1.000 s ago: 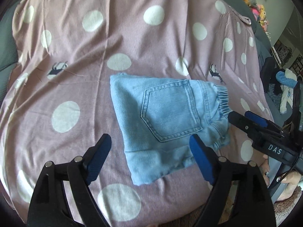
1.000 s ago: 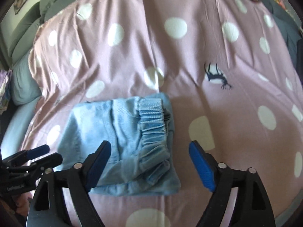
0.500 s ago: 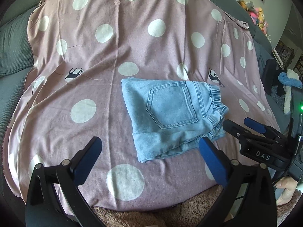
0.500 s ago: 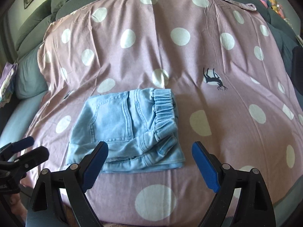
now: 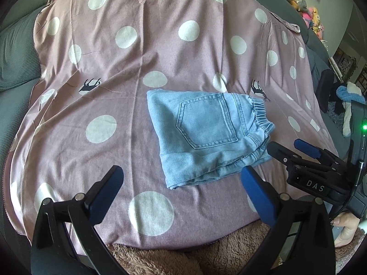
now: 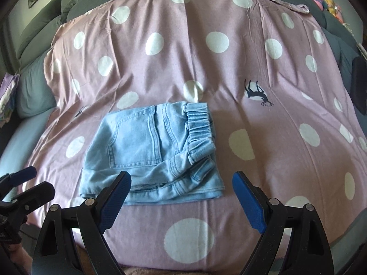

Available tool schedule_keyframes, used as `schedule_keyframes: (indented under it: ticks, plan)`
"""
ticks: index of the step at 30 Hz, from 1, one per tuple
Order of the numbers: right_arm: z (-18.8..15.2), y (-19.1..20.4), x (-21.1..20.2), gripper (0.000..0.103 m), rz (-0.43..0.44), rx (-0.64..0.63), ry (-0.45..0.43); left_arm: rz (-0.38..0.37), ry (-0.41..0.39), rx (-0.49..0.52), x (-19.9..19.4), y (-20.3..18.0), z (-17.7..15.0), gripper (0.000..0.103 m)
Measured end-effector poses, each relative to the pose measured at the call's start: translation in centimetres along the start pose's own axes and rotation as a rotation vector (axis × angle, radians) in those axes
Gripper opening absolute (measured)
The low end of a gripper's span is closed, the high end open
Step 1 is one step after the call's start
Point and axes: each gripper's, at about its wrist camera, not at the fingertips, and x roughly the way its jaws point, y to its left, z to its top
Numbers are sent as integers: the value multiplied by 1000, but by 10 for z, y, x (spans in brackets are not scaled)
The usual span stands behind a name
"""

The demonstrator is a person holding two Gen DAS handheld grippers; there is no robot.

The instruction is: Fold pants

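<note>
Light blue denim pants (image 5: pixel 206 135) lie folded into a compact stack on the pink polka-dot sheet (image 5: pixel 128 105), back pocket up, elastic waistband to the right. They also show in the right wrist view (image 6: pixel 151 153). My left gripper (image 5: pixel 181 190) is open and empty, held back above the sheet's near edge, clear of the pants. My right gripper (image 6: pixel 181 197) is open and empty, just in front of the pants' near edge. It also appears at the right of the left wrist view (image 5: pixel 296 149).
The sheet (image 6: pixel 275 137) covers a grey sofa or bed with cushions (image 5: pixel 16 52) at the left. A brown fluffy blanket (image 5: pixel 183 259) lies at the near edge. Plush toys (image 5: pixel 309 16) and clothes (image 5: pixel 351 96) sit at the far right.
Both grippers have pulled back and up from the pants, so the folded stack looks smaller and more sheet shows. Both stay open; the pants have not moved.
</note>
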Motion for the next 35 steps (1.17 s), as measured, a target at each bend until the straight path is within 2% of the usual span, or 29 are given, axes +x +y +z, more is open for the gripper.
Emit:
schedule_keyframes:
  ticks: [35]
  plan:
    - [0, 4, -2, 89, -20, -16, -2, -6, 7, -8, -2, 1, -2, 102]
